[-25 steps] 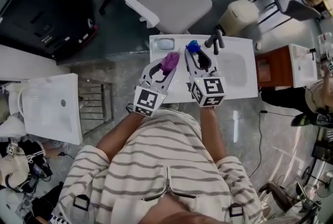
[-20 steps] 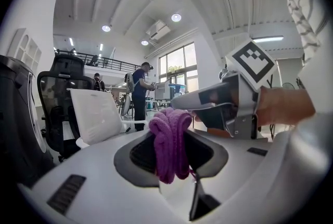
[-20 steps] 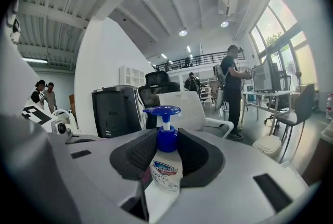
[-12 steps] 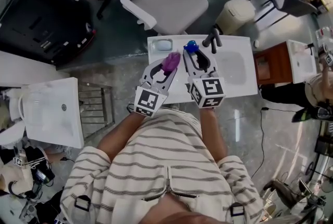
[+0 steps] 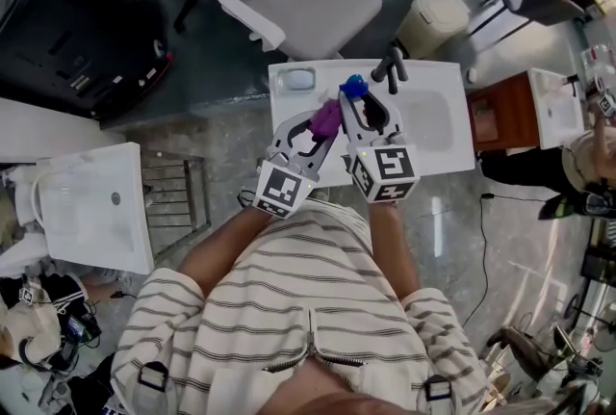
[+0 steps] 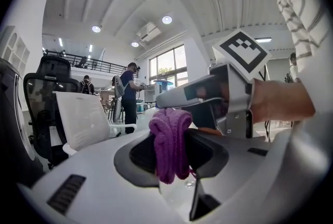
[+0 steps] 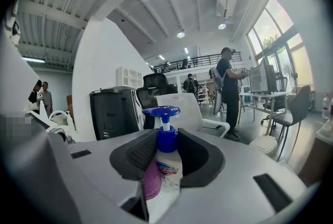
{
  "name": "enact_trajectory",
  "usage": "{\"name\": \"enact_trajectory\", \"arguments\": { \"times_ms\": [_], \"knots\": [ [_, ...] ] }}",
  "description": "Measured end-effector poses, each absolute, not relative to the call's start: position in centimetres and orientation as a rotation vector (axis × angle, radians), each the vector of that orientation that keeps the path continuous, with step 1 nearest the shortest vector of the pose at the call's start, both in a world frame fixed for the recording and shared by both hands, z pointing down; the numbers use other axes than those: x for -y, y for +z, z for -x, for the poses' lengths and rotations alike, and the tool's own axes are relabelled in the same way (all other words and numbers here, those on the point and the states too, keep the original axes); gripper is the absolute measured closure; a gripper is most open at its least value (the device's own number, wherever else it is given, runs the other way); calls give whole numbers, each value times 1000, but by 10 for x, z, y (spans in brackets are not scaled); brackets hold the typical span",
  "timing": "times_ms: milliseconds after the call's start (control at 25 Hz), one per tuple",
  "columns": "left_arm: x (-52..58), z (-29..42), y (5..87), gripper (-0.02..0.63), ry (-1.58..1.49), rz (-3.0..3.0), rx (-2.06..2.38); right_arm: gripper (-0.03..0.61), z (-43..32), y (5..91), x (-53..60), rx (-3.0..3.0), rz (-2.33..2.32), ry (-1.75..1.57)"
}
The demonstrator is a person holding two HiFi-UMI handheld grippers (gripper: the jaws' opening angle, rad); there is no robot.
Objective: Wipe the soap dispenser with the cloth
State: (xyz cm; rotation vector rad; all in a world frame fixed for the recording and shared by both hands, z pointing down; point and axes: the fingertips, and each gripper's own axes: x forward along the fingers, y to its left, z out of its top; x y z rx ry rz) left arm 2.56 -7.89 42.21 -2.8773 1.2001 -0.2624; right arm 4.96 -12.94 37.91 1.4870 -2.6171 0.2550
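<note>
Left tongs (image 5: 325, 122) pinch a ribbed purple knit cloth (image 6: 170, 142) against the clear, blue-pumped soap dispenser (image 7: 165, 171) clamped in right tongs (image 5: 356, 100).

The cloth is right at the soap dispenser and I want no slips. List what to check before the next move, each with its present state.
1. Hold of the right gripper on the soap dispenser: ok, the jaws press its body below the pump.
2. Hold of the left gripper on the cloth: ok, the purple fold is pinched between the jaws.
3. Cloth against the soap dispenser: ok, the right gripper view shows it lying on the left side.
4. Soap dispenser upright: ok, the blue pump is on top.
5. Pump free of the cloth: ok.
6. Far side of the soap dispenser clean: cannot tell.
</note>
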Motion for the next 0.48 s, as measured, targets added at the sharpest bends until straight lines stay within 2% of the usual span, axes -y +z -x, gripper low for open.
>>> {"name": "enact_trajectory", "arguments": {
  "times_ms": [480],
  "knots": [
    [76, -43, 425, 485, -274, 2883, -1120, 447, -54, 377, 123, 2596, -1508, 225]
  ]
}}
